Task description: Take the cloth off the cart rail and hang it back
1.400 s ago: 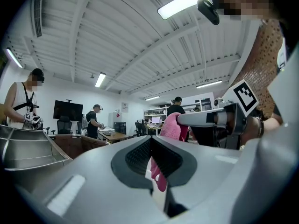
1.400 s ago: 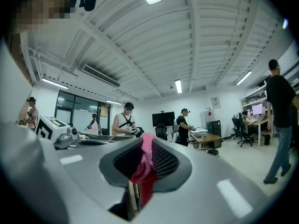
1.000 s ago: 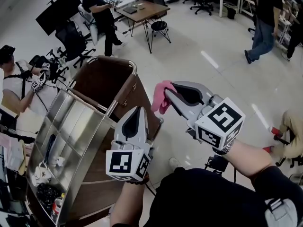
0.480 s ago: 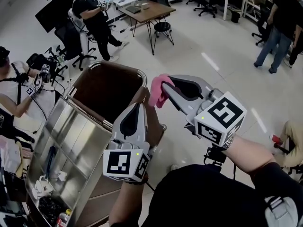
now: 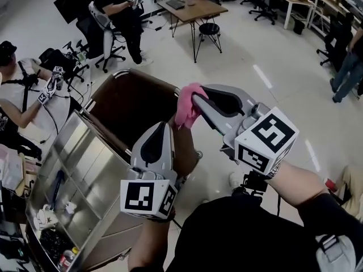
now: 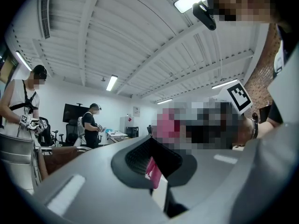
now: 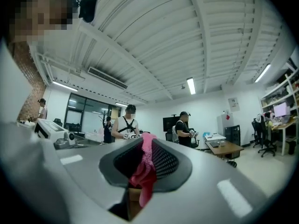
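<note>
A pink cloth (image 5: 187,110) is bunched at the tip of my right gripper (image 5: 194,101), whose jaws are shut on it. It hangs in the air beside the right edge of the cart's brown bag (image 5: 127,103), below the curved steel rail (image 5: 131,72). In the right gripper view the cloth (image 7: 145,171) dangles between the jaws of my right gripper (image 7: 145,146). My left gripper (image 5: 161,128) points upward over the cart's side, jaws together and holding nothing. In the left gripper view, my left gripper (image 6: 156,164) shows only a thin slit with a pink sliver behind it.
The steel cart (image 5: 74,152) has a lower shelf with small items (image 5: 54,208). A seated person (image 5: 22,95) is at the left, and another sits on a chair (image 5: 116,10) by a wooden desk (image 5: 190,4) with a stool (image 5: 210,30). Someone walks at far right (image 5: 346,61).
The view has swung, so the cart sits lower and further left. My right gripper with the pink cloth has drifted slightly left and up toward the cart. The left gripper keeps its pose.
</note>
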The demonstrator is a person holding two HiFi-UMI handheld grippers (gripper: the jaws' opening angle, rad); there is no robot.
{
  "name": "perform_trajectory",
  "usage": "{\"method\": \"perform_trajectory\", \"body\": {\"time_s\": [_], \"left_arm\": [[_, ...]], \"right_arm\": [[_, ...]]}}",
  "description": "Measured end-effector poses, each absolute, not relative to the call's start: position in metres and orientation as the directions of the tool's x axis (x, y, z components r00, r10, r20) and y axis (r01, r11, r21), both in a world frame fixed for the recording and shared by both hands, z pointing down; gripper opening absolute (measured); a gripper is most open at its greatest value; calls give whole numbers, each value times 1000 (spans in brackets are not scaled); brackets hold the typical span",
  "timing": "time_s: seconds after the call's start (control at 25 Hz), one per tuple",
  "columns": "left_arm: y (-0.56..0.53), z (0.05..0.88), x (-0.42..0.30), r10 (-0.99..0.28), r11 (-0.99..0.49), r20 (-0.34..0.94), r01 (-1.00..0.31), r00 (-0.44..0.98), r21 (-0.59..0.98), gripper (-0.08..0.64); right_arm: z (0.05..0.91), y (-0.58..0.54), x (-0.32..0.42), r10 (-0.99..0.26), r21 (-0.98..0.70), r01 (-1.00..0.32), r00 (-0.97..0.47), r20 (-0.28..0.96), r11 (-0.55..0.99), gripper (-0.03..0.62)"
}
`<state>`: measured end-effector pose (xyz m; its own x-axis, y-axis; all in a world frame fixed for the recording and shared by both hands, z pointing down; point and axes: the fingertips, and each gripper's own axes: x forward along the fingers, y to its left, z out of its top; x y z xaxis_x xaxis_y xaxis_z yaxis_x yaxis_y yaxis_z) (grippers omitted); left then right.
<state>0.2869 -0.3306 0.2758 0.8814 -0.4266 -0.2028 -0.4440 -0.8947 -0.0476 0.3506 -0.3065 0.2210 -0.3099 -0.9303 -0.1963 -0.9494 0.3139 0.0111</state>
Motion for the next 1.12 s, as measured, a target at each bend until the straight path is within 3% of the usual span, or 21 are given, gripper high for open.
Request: {"method": "perform_trajectory", "body": {"time_s": [0.72,1.12], "left_arm": [[-366,300,396,-732,-655,-199,-754,651,-57,3],[-377,293,396,-769,-602,-207,-794,605,-85,3]], "right_arm": [[232,-361,460,-722,19,-745,-652,-230,667,54],[226,-386,453,-657,11,-683,-707,-261,730,54]]}}
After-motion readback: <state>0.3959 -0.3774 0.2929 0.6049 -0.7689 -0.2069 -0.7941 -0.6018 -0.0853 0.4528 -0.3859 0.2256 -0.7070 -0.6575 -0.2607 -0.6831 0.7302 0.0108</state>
